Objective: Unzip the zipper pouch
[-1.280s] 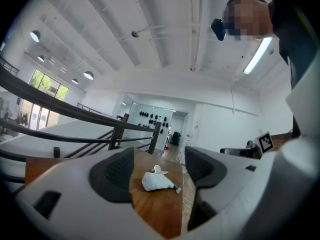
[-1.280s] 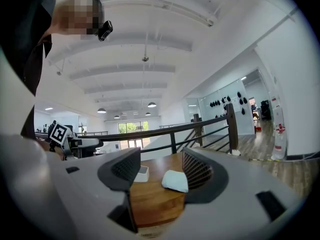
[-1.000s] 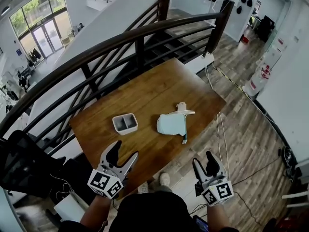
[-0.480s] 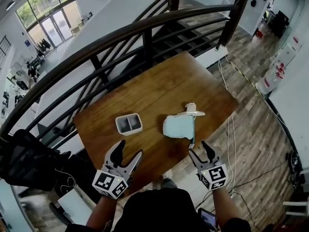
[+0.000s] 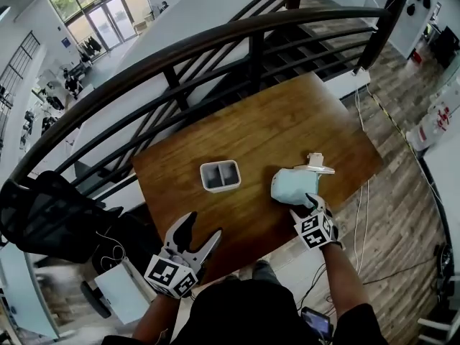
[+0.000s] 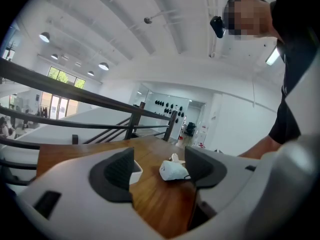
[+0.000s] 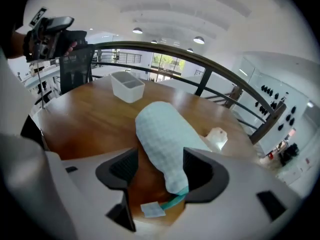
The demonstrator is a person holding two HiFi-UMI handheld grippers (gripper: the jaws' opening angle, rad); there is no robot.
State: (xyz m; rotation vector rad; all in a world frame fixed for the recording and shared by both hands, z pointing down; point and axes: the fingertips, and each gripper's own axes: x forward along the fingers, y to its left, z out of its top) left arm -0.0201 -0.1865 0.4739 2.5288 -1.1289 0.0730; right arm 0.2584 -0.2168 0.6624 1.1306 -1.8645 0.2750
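Down to the zipper pouch [image 7: 162, 134] came my right gripper [image 7: 161, 171] — its fingers [image 7: 122, 169] have just been opening, straddling the pouch's near end, gripping nothing. My left gripper [image 6: 159, 169] hangs open and empty — unzipping hasn't begun.

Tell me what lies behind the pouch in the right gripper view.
A small pale object lies on the table just past the pouch. The pouch covers part of it, so what it is is unclear. A white tray stands farther back, left.
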